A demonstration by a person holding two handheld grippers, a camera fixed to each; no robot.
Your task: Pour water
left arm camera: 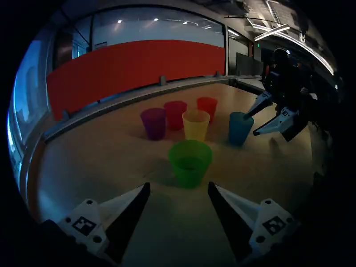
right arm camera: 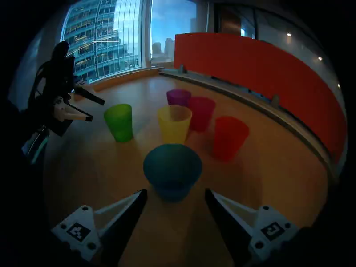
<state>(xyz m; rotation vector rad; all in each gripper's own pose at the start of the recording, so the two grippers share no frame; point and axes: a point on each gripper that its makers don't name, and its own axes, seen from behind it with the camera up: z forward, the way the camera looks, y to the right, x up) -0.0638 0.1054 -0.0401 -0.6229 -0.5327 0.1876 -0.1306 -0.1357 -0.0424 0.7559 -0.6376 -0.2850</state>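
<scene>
Left gripper (left arm camera: 178, 184): jaws released and spread wide, holding nothing; fingers low over the table, with the green cup just ahead of the gap.
Table (left arm camera: 89, 169): pale wood, bearing six cups, all upright.
Purple cup (left arm camera: 154, 123): leftmost in the left gripper view, just beside the pink cup.
Pink cup (left arm camera: 175, 114): towards the back, between purple and red.
Green cup (left arm camera: 190, 162): nearest the left gripper, standing apart in front of the cluster; I cannot tell whether it holds water.
Yellow cup (left arm camera: 196, 124): middle of the cluster, in front of pink and red.
Red cup (left arm camera: 207, 106): at the back, just right of pink.
Blue cup (left arm camera: 239, 128): right end of the group, near the right gripper's fingertips.
Right gripper (right arm camera: 175, 190): jaws released, wide apart and empty; in the right gripper view the blue cup sits just ahead of the gap.
Red panel (left arm camera: 133, 71): runs along behind the table's far edge.
Window (right arm camera: 107, 35): tall buildings outside, seen in the right gripper view.
</scene>
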